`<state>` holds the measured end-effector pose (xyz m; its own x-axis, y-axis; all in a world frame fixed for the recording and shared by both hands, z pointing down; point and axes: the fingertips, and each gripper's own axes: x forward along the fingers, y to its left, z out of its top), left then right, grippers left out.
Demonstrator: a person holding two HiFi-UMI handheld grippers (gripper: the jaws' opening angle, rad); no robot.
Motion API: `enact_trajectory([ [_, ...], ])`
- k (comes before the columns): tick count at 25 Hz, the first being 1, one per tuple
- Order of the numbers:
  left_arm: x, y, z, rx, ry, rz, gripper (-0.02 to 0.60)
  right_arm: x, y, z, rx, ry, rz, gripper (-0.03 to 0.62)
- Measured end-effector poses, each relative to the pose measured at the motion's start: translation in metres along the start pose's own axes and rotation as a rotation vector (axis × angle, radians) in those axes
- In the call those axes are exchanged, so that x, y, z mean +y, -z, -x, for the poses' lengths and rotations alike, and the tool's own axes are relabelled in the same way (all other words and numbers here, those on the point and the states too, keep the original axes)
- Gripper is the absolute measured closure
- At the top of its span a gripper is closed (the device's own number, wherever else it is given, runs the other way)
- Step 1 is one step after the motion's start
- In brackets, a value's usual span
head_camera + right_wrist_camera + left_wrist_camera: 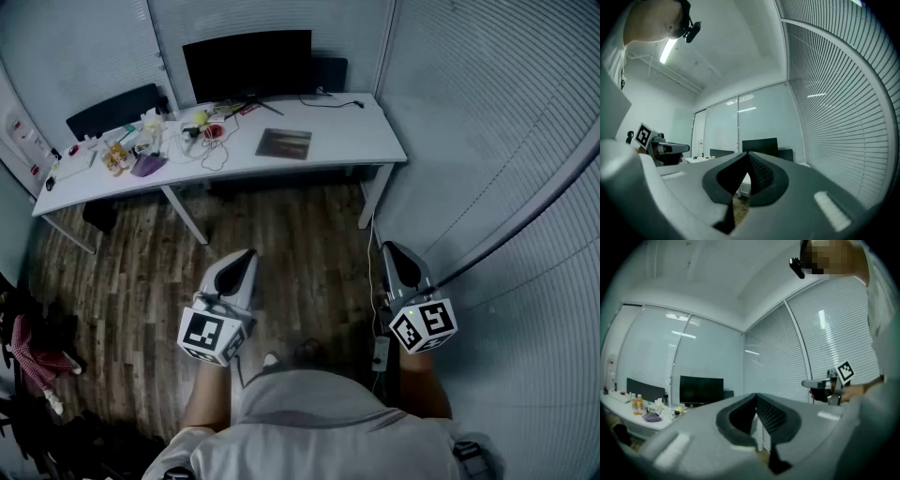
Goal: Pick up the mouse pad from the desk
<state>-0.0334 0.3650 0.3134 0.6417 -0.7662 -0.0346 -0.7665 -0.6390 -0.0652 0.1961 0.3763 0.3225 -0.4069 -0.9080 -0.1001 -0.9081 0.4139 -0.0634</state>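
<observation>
Mouse pad (283,143): dark rectangle, flat on the white desk (352,141), right of centre, just in front of the monitor (247,64) and to the right of the clutter (141,155) of bottles and cables; bare desktop on its right side and along the front edge. Long axis runs w/ the desk's length, i.e. roughly side to side in the head view, slight tilt; a long edge faces you. Pad not made out in either gripper view. Relation that matters: in the head view the pad sits ahead of both grippers, well apart from them, w/ a stretch of wood floor (300,234) between. Left gripper (246,257): pad lies ahead and a little to its right. Right gripper (392,249): pad lies ahead and clearly off to its left. So your left looks the nearer by a small margin, approx straight-line approach (judgement only). Both point toward the desk, about level. Left jaws: pressed together, nothing between them. Right jaws: same, closed and empty. Before any pick you'd need to close the gap to the desk and part the jaws; a thin flat pad prob needs one edge lifted, or a slide over the desk's front edge, to get a jaw under it
</observation>
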Motion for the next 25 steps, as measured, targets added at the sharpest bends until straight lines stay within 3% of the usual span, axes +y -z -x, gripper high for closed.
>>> enact_trajectory([
  [11,0.011,0.008,0.000,0.000,0.006,0.013,0.580,0.005,0.002,-0.010,0.017,0.014,-0.025,0.591],
  [16,0.018,0.007,0.009,-0.004,0.002,0.020,0.580,0.019,-0.006,-0.010,-0.029,-0.019,-0.042,0.591],
  [25,0.046,0.015,0.032,0.004,-0.022,0.039,0.580,0.043,0.006,-0.034,0.005,-0.032,-0.087,0.591],
])
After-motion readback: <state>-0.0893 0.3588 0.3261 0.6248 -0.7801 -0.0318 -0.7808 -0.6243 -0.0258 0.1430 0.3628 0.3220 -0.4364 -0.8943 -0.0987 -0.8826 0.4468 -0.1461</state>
